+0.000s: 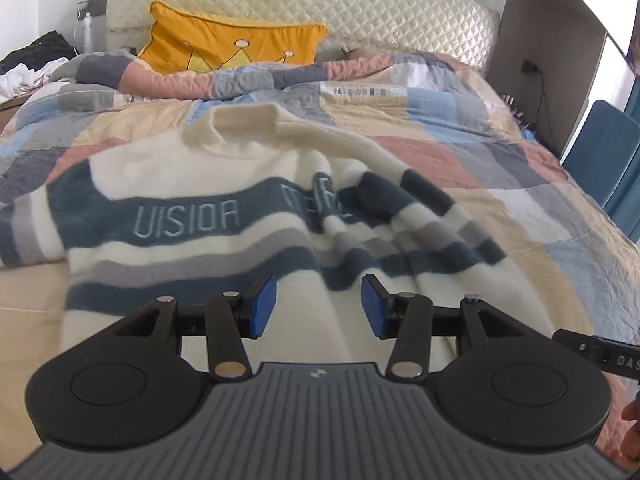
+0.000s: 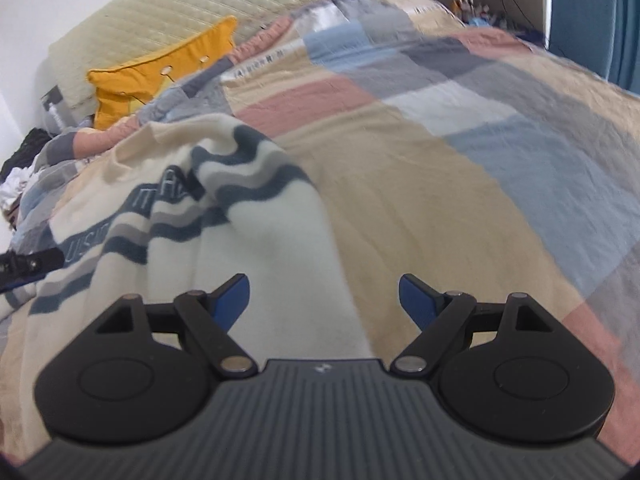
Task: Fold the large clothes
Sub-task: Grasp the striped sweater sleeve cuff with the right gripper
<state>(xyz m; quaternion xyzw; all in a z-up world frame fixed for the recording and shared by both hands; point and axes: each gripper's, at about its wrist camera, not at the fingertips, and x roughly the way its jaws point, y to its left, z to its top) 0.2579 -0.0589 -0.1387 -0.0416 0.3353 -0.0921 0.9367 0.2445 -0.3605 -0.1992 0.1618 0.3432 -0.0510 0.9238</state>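
I'm holding both the left gripper (image 1: 318, 306) and right gripper (image 2: 325, 303) with fingers spread wide, gripping nothing, above the striped sweater (image 1: 192, 200).

A patchwork quilt (image 1: 460, 160) in beige, pink, blue and grey covers the bed. A yellow cushion (image 1: 232, 46) with a crown design leans against the cream quilted headboard (image 1: 360, 4). A bottle (image 1: 87, 32) stands at left beside heaped dark and white clothes (image 1: 28, 68). A blue chair (image 1: 596, 156) stands at right.

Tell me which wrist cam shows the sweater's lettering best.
Left wrist: the lettering on the sweater faces the camera, "UISIOR" readable, the rest creased. Right wrist sees it oblique, small and partly folded under.
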